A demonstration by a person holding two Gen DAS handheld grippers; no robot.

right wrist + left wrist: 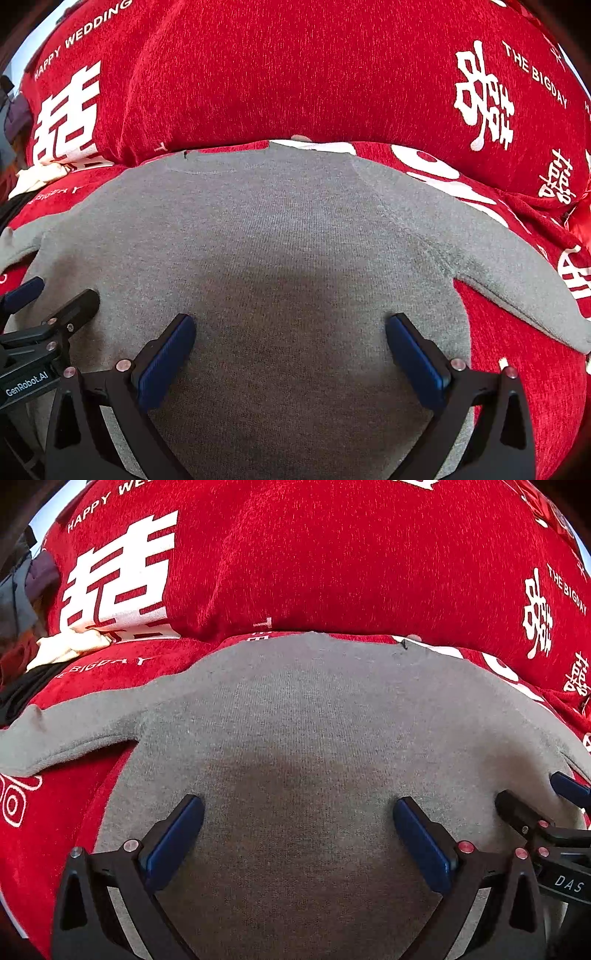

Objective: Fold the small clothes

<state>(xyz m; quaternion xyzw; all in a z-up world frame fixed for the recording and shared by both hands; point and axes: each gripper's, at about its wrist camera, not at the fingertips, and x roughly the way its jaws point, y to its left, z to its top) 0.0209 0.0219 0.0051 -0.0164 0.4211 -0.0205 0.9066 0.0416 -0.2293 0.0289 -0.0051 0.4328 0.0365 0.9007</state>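
A small grey knit sweater [295, 720] lies flat on a red cover, neckline at the far side, one sleeve [66, 731] spread out to the left and the other sleeve [517, 273] to the right. My left gripper [297, 834] hovers open just over the sweater's lower left body, nothing between its blue pads. My right gripper [290, 354] is open over the lower right body, also holding nothing. Each gripper shows at the edge of the other's view: the right gripper [539, 801] and the left gripper [55, 299], side by side. The sweater's hem is hidden under the fingers.
A red sofa cover [122, 672] with white lettering lies under the sweater. A big red cushion [295, 81] with the same print rises directly behind the neckline. A cream cloth [70, 646] and dark clothes [26, 686] are piled at the far left.
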